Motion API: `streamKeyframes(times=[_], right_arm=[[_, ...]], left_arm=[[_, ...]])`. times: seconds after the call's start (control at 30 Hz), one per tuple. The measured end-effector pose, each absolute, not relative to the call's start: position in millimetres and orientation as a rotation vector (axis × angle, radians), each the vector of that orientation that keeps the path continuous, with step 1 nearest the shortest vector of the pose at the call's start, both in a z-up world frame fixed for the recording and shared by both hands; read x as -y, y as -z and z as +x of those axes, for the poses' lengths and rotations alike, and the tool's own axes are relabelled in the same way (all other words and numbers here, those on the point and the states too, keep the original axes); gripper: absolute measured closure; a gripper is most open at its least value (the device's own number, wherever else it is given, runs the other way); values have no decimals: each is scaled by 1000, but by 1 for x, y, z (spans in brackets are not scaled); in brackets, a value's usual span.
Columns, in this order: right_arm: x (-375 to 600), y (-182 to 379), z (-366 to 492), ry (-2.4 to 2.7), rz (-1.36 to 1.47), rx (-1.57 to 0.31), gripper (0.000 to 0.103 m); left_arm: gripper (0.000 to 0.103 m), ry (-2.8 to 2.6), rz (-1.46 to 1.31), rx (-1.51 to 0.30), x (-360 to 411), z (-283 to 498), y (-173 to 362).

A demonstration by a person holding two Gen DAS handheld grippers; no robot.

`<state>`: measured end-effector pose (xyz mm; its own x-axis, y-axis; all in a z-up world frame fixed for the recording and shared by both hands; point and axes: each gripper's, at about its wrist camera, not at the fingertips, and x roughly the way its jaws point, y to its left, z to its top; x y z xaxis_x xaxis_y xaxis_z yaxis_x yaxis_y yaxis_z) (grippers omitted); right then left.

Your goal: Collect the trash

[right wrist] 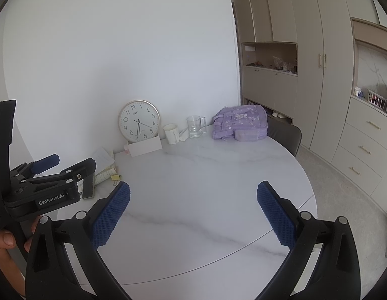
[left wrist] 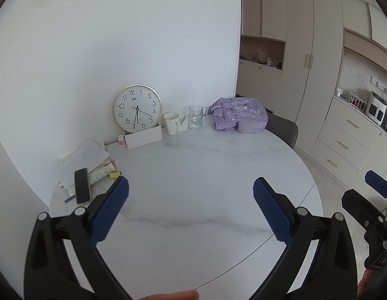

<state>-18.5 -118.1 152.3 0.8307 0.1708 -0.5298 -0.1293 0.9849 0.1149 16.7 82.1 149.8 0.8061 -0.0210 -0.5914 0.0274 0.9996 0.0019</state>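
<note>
Your left gripper (left wrist: 191,210) and right gripper (right wrist: 193,212): both with jaws spread wide, nothing between pads, hovering over round marble table (left wrist: 193,175). Far ahead-right of you: purple backpack (left wrist: 239,115). Ahead at wall: clock (left wrist: 138,108) in white box (left wrist: 143,137); right of it, white mug (left wrist: 171,123), glass mug (left wrist: 196,116). Left of your left gripper: paper pile (left wrist: 83,162), phone (left wrist: 82,185) on top. No obvious trash item identifiable; crumpled white scrap (left wrist: 184,122) between mugs.

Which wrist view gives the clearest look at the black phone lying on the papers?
The left wrist view: the phone lies fully visible, face up on the pile of papers. In the right wrist view the left gripper covers most of it; only its lower end shows.
</note>
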Motion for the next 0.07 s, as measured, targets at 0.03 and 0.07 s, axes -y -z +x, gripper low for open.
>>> streamKeyframes(times=[0.03,0.07], right_arm=[[118,-152,-18,-159,75,-569,2],[118,-152,-18,-159,75,-569,2]], left_arm=[[8,27,9,-634,-82,17,-150],[8,26,9,-634,-82,16,-150]])
